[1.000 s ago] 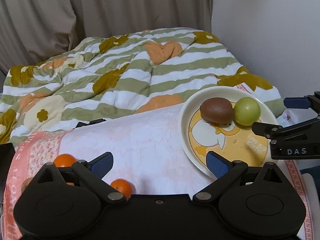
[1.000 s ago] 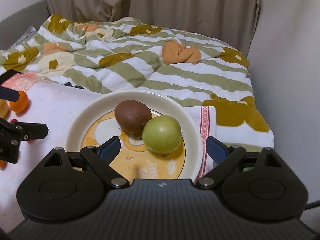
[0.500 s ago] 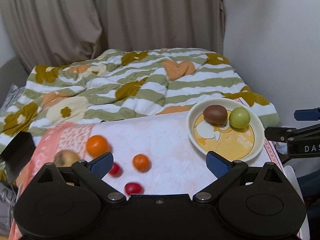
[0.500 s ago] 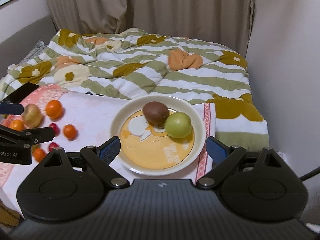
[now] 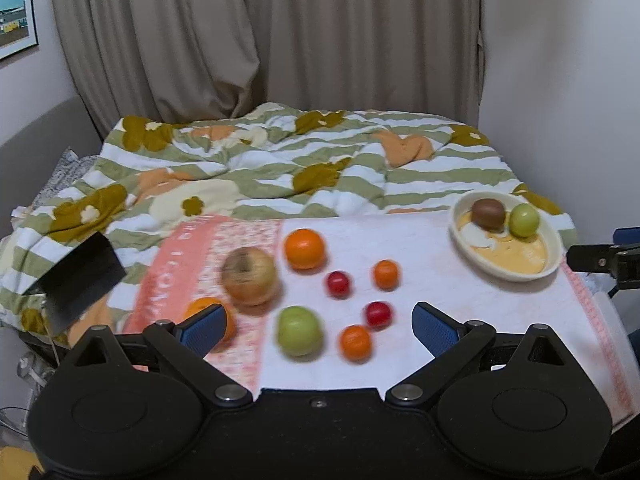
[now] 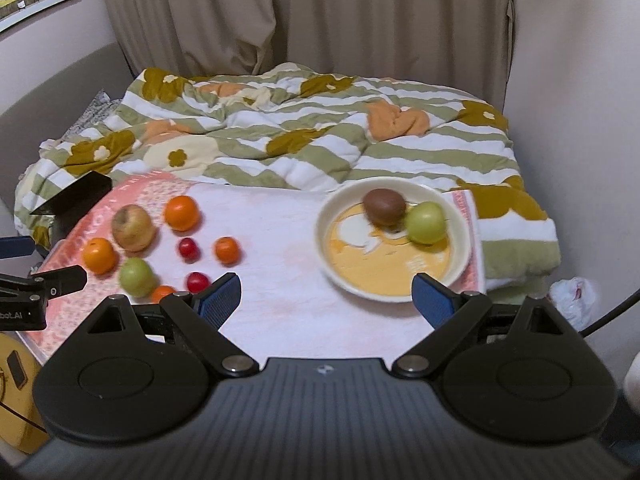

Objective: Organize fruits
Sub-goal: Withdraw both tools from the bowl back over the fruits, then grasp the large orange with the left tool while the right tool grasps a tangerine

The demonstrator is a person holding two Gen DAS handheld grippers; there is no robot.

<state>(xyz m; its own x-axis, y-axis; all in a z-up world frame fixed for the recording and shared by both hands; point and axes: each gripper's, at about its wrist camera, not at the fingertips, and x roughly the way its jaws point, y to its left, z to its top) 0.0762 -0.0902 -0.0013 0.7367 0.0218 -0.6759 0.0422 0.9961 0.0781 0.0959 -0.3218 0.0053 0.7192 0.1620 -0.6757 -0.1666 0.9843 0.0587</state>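
A cream plate (image 5: 554, 258) (image 6: 324, 236) at the right of the towel holds a brown kiwi (image 5: 488, 213) (image 6: 384, 207) and a green fruit (image 5: 524, 220) (image 6: 426, 223). Loose on the towel at the left lie a yellow apple (image 5: 250, 276) (image 6: 133, 227), a big orange (image 5: 304, 249) (image 6: 182, 212), a green apple (image 5: 300, 331) (image 6: 137, 277), small oranges (image 5: 386, 274) (image 6: 227, 250) and red cherry tomatoes (image 5: 338, 283) (image 6: 188, 249). My left gripper (image 5: 318, 326) is open and empty, above the near fruits. My right gripper (image 6: 326, 300) is open and empty, short of the plate.
The pink and white towel (image 5: 400, 236) (image 6: 272, 216) covers a small table in front of a bed with a striped flowered duvet (image 5: 280, 160) (image 6: 320, 128). A black flat object (image 5: 80, 276) (image 6: 76, 196) sits at the left. Curtains and a wall stand behind.
Both grippers have pulled back and up from the plate, so the whole towel and the loose fruits have come into view. Both stay open.
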